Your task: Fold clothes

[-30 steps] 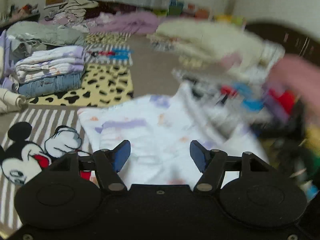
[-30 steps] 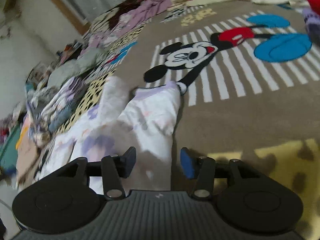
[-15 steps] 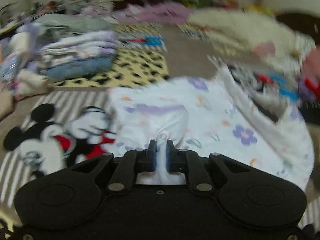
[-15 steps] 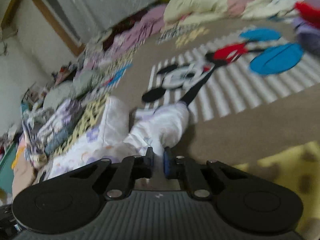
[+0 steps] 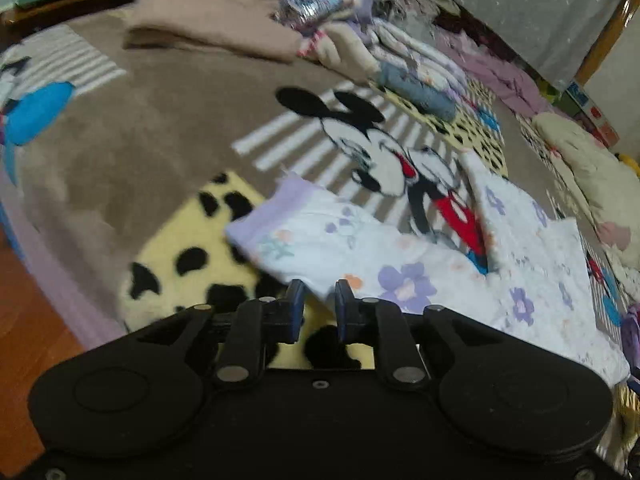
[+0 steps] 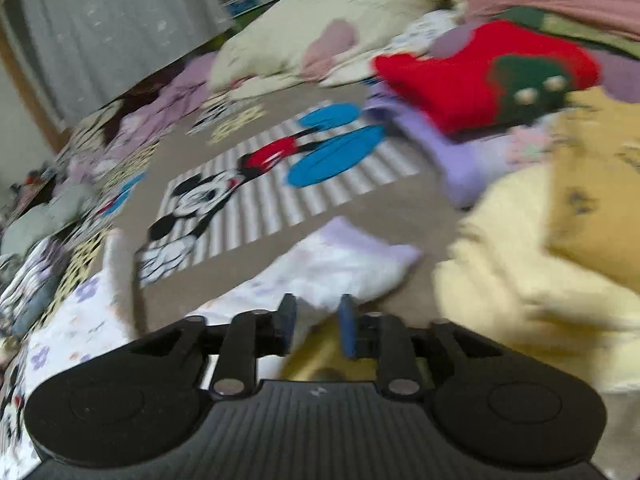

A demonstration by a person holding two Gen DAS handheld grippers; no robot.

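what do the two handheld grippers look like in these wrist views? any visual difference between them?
Both are matte black with two round discs at the sides, linkage arms with silver pivot pins, and blue pads on the fingers. The left gripper has a smooth flat body with small screws. The right gripper has a ribbed body with a small light mark at its centre. No cables, hands or sleeves are visible.

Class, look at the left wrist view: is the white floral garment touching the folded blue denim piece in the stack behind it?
Apart. The left wrist view shows the white floral garment separated from the folded blue denim piece by a bare stretch of cartoon-mouse rug.
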